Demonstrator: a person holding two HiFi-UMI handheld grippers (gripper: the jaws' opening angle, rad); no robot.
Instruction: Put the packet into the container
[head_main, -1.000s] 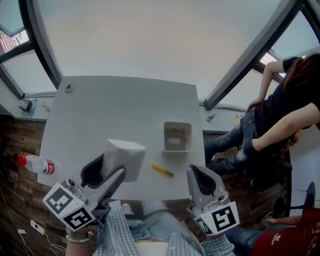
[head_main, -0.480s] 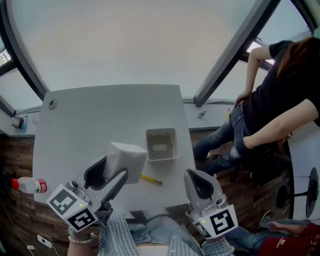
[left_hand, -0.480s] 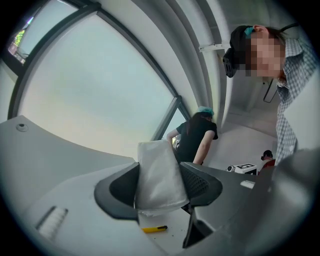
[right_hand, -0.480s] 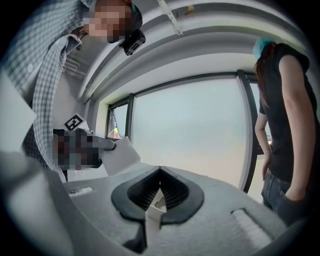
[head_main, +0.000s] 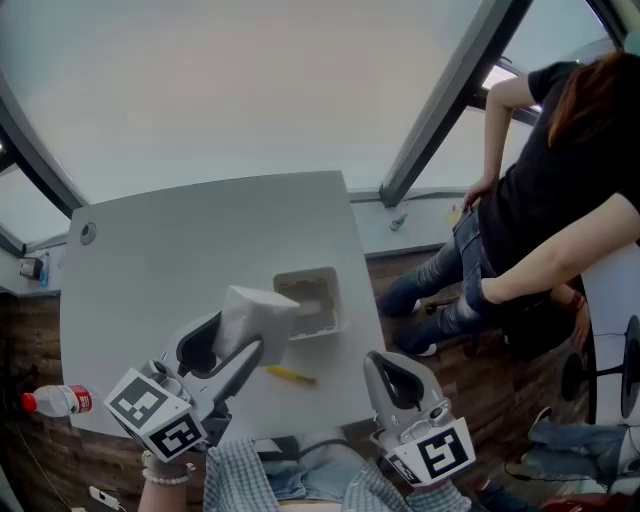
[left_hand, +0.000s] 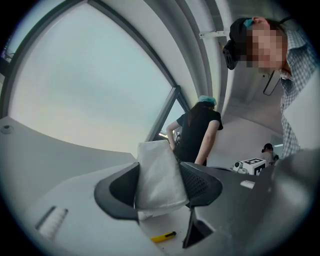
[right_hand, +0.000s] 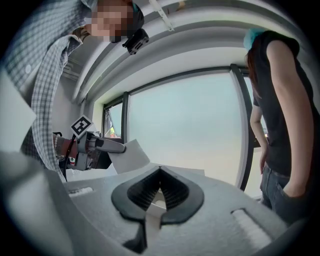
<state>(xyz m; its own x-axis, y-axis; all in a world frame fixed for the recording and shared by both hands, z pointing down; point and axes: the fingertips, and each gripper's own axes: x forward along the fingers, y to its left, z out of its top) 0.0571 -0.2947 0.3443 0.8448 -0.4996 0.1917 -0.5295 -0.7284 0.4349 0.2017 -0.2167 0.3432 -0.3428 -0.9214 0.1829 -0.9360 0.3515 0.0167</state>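
Observation:
My left gripper (head_main: 232, 340) is shut on a white packet (head_main: 254, 320), held above the grey table just left of the container. The left gripper view shows the packet (left_hand: 157, 176) clamped upright between the black jaws of that gripper (left_hand: 159, 186). The container (head_main: 309, 303) is a small open beige box; the packet's corner overlaps its left rim. My right gripper (head_main: 392, 372) is off the table's front right corner, shut and holding nothing (right_hand: 159, 193). From the right gripper view, the left gripper (right_hand: 106, 145) with the packet (right_hand: 131, 156) shows at the left.
A yellow pen-like item (head_main: 289, 376) lies on the table (head_main: 150, 270) near its front edge, also seen as a yellow item (left_hand: 163, 237). A plastic bottle (head_main: 55, 400) lies on the floor at the left. A person in black (head_main: 560, 200) stands at the right by the window.
The left gripper has carried the packet right and forward, from beside the container to overlapping its left rim. The head view has shifted, so the table sits lower left. The right gripper stayed put.

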